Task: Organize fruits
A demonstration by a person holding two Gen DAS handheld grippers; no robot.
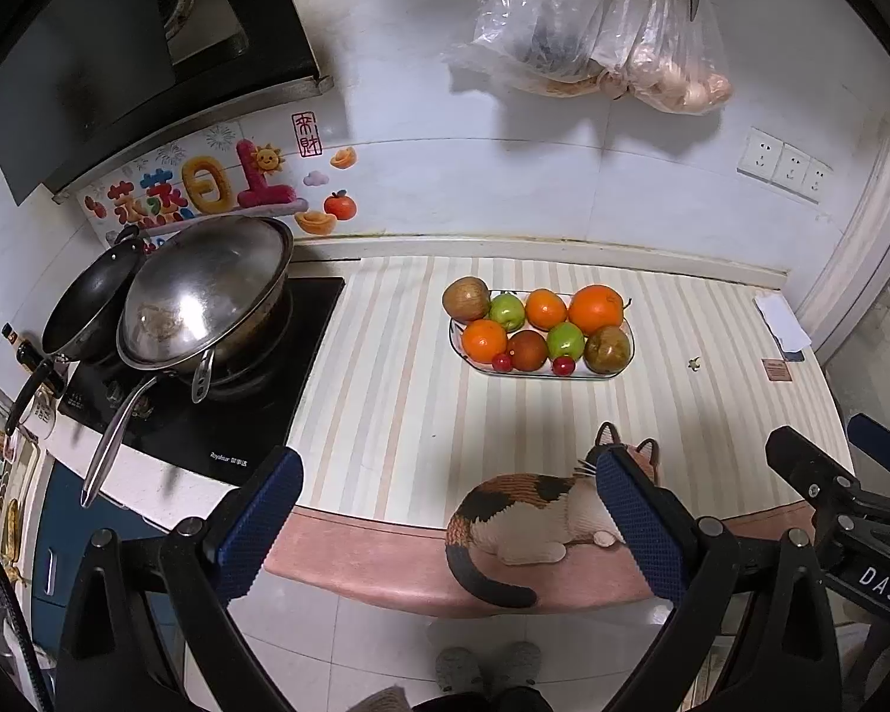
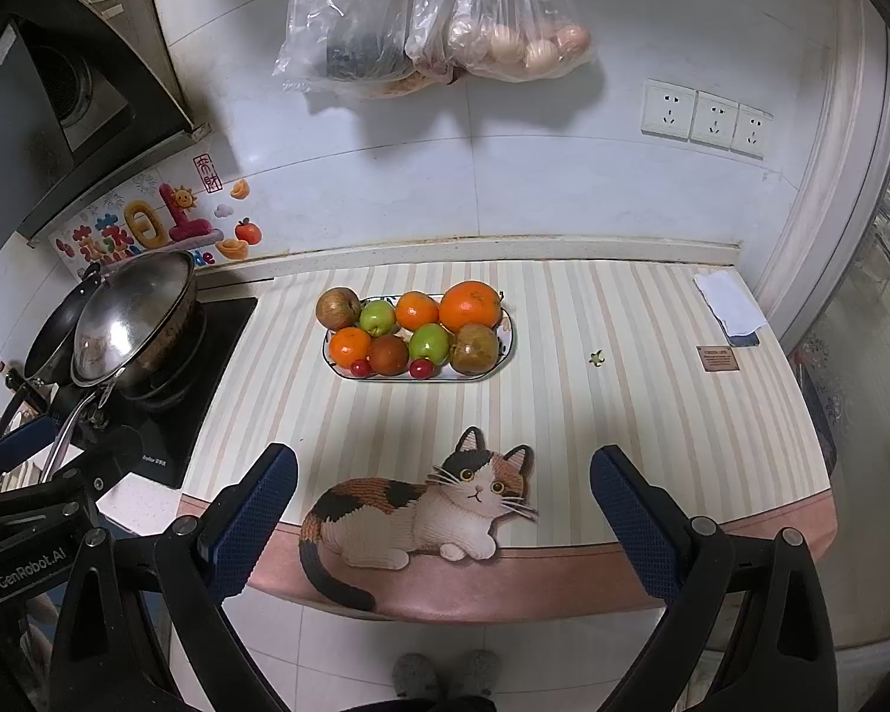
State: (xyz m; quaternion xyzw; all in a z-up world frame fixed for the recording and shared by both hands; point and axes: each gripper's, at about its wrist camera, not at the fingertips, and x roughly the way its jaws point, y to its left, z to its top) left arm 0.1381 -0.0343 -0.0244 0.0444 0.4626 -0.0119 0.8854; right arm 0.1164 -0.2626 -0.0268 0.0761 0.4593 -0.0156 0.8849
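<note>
Fingers of both grippers spread wide, nothing between them. Left gripper and right gripper both hang at the near edge of the counter, well short of the fruit tray, over the cat-shaped mat.

Step, as I judge it: either not begun or already finished, since every fruit sits in the tray and none lies loose on the counter. The frames don't settle which. If more sorting is wanted, the next move calls for a forward reach to the tray, then closing on one round fruit without knocking its neighbours, as they are packed touching.

Tray contents, relative to the tray itself: back row has a brown apple at the left end, then a green apple, a small orange and a big orange at the right end. Front row has another orange at the left, a dark red-brown fruit, a second green apple and a brownish fruit at the right. Two small red cherry-like fruits sit at the front rim.

Left of the tray, a wok with lid stands on the hob. A small scrap lies right of the tray.
</note>
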